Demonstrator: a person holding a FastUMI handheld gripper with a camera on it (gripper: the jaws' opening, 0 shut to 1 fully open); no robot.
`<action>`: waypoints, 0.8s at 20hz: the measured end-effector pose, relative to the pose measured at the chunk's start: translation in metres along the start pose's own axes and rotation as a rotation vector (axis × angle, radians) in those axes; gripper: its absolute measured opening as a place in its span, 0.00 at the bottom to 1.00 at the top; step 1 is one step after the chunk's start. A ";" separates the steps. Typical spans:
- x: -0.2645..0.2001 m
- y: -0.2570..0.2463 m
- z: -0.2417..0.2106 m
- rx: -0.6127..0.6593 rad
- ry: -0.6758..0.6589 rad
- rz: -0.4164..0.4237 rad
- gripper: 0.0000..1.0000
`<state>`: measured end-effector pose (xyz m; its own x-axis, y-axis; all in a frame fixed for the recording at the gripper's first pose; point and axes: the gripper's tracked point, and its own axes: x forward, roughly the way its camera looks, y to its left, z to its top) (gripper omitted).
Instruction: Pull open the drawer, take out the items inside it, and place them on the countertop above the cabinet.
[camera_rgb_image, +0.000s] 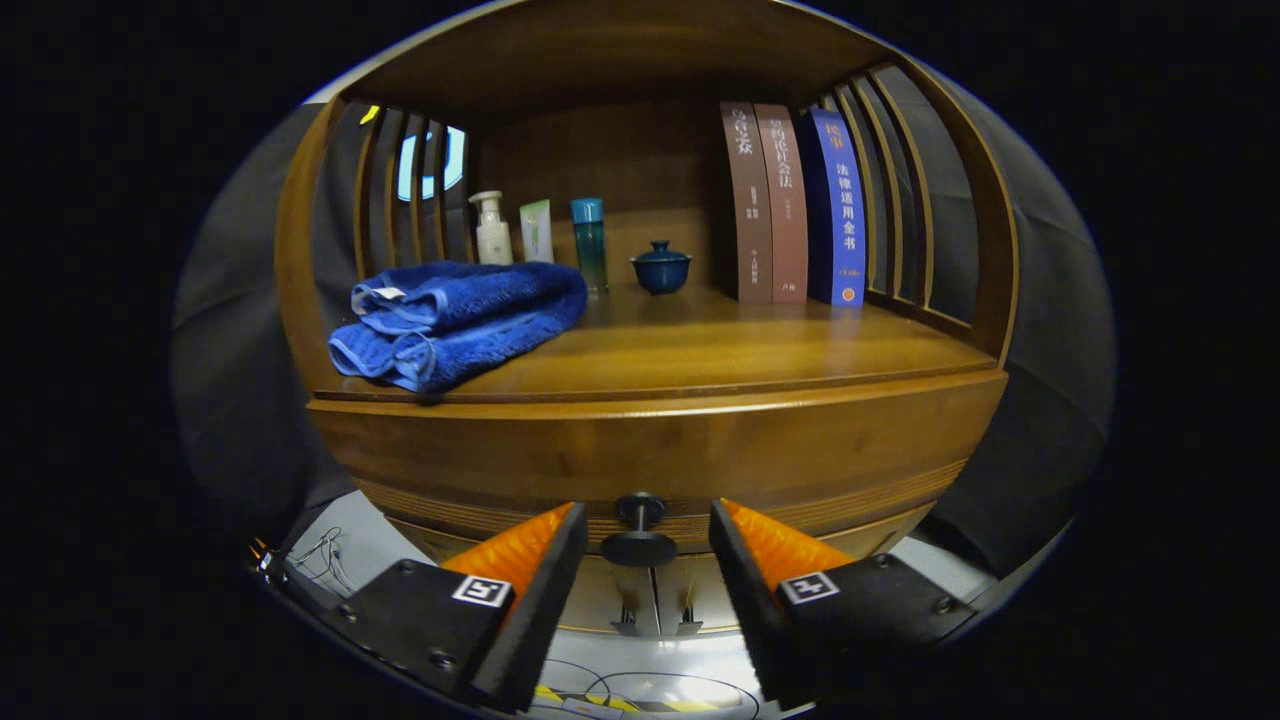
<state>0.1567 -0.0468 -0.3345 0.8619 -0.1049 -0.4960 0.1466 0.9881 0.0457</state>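
Gripper (645, 550) met dark round drawer knob (640, 530)
Its fingers stood apart either side; folded blue towel (455, 322) lay on the wooden countertop (720, 345).

A folded blue towel (455, 320) lay near the front left of the shelf. Behind it stood a white pump bottle (491, 229), a pale tube (537, 231) and a teal bottle (589, 242) in a row. A dark blue lidded cup (661, 267) sat mid-shelf. 3 books (792, 204) stood upright at right, 2 brown and 1 blue, touching.
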 end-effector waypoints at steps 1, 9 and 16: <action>0.003 0.005 -0.002 0.003 0.005 0.011 0.72; 0.002 0.002 -0.002 -0.047 0.006 -0.029 0.39; -0.020 0.003 -0.011 -0.029 0.029 -0.038 0.39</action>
<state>0.1351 -0.0407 -0.3339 0.8413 -0.1399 -0.5222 0.1648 0.9863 0.0012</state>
